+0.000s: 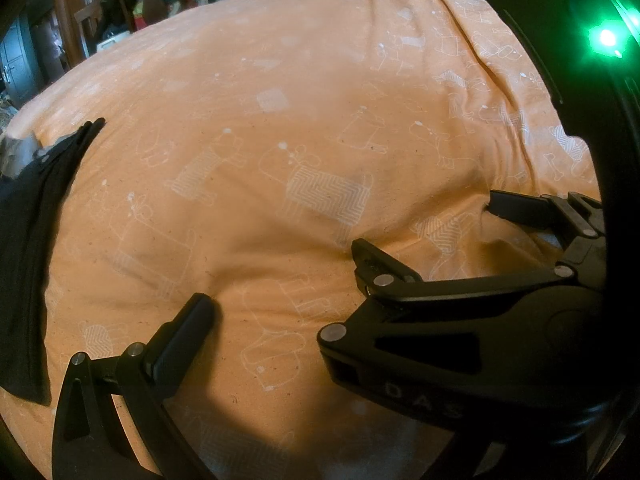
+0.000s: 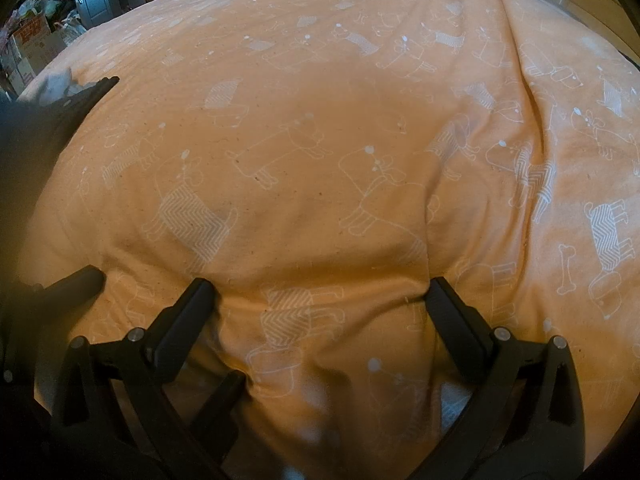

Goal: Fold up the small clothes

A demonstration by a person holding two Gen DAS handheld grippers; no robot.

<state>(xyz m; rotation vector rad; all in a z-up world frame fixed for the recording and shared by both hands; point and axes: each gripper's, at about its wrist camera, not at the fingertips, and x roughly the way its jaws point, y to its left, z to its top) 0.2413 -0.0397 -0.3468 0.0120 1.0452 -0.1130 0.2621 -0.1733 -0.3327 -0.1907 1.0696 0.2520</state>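
Now both grippers are low over an orange bedspread (image 2: 320, 128) printed with white outline dogs and bones, and nothing is held in either one. From the right wrist camera, the right gripper (image 2: 320, 296) has its jaws spread wide, tips resting on the bare cover with only a low ridge of cover between them. Over on the left wrist view, the left gripper (image 1: 280, 276) shows one finger (image 1: 188, 332) at lower left, and its partner seems to be hidden behind the right gripper's black body, which crosses in from the right, so I cannot tell how far the left jaws stand apart. That crossing body carries pale letters reading "D A S" (image 1: 424, 398), and a green light (image 1: 606, 38) glows on the housing at upper right. The task's thing, a dark garment (image 1: 28, 240), lies flat at the far left edge of the bed, well apart from both grippers; its long axis runs from near the camera away toward the far side, narrowing to a pointed end aimed up and to the right. Pale grey fabric (image 1: 20, 152) sits just beside that far end.
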